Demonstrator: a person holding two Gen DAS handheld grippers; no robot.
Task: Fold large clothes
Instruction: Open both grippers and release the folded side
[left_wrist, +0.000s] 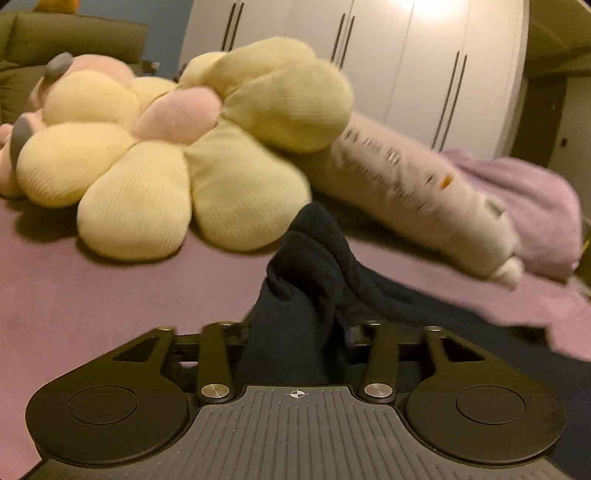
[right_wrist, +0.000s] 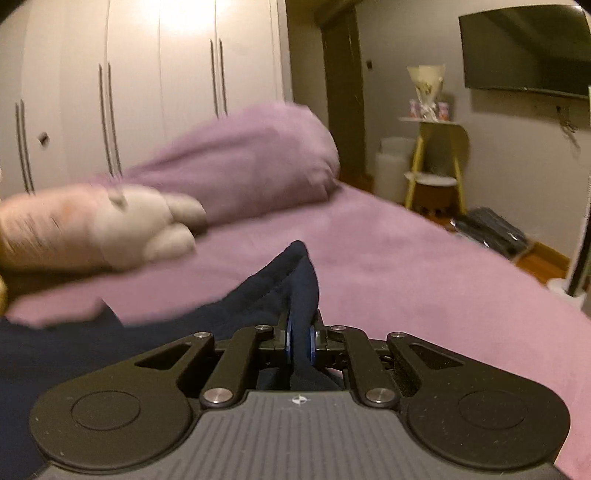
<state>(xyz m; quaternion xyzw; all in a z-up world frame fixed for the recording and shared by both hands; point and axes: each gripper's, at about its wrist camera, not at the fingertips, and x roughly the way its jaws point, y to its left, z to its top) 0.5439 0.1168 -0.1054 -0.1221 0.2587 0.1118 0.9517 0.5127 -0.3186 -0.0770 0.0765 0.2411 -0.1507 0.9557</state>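
Your right claw (right_wrist: 300, 341) is pinched tight on a bunched edge of the dark navy garment (right_wrist: 273, 295), the cloth squeezed between its blue pads (right_wrist: 289, 341) and standing up in a peak just ahead of them; that firm hold is what lets you carry one side of the fabric across the bed (right_wrist: 424, 266). Your left claw (left_wrist: 295, 332) stands partly spread, with a thick wad of the same garment (left_wrist: 310, 258) rising between its fingers; its pads are hidden behind the fabric, so I cannot tell whether they press on it. The rest of the garment trails low over the purple sheet, between the two claws. The yellow flower cushion (left_wrist: 147, 155) and the long pale plush toy (left_wrist: 424, 188) lie towards the head of the bed, near the fold but apart from it, with the purple pillow (right_wrist: 240, 158) behind. Holding two edges at once looks meant to keep the fold line straight, so match your hands before setting it down.
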